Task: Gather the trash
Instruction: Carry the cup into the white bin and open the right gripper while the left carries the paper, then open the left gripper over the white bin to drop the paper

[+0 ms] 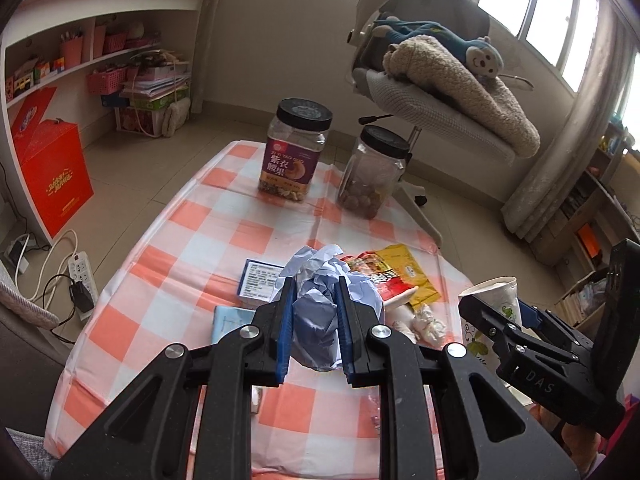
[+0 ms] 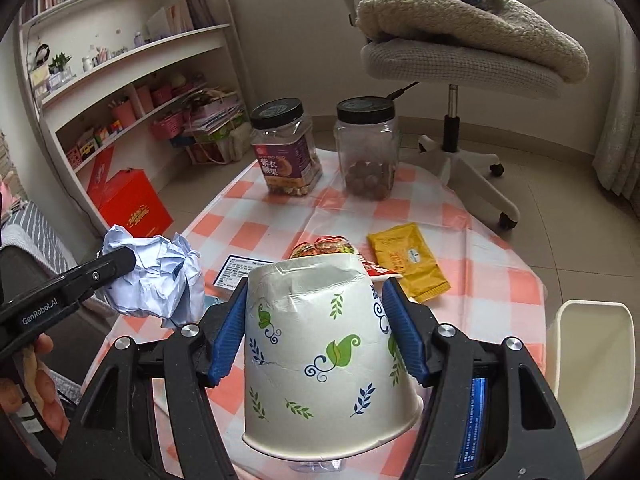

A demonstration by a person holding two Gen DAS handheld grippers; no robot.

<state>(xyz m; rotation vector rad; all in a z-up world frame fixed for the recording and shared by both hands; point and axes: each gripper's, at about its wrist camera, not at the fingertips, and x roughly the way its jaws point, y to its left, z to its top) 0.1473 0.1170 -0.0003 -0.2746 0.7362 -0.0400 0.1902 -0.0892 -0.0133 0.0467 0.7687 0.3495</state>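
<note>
My left gripper (image 1: 315, 296) is shut on a crumpled pale blue paper ball (image 1: 320, 320) and holds it above the checked tablecloth (image 1: 208, 216); the ball also shows in the right wrist view (image 2: 160, 280). My right gripper (image 2: 314, 308) is shut on an upside-down white paper cup (image 2: 320, 356) with a leaf pattern, seen too in the left wrist view (image 1: 496, 300). On the table lie a yellow sachet (image 2: 408, 264), a red snack wrapper (image 2: 332, 246), a small blue-edged box (image 1: 260, 282) and crumpled white scraps (image 1: 424, 322).
Two black-lidded plastic jars, one purple-labelled (image 1: 294, 152) and one with round nuts (image 1: 374, 172), stand at the far table end. A white bin (image 2: 592, 368) sits at the right table edge. An office chair (image 1: 432, 100) with blanket stands beyond. Shelves and a red box (image 1: 52, 172) are left.
</note>
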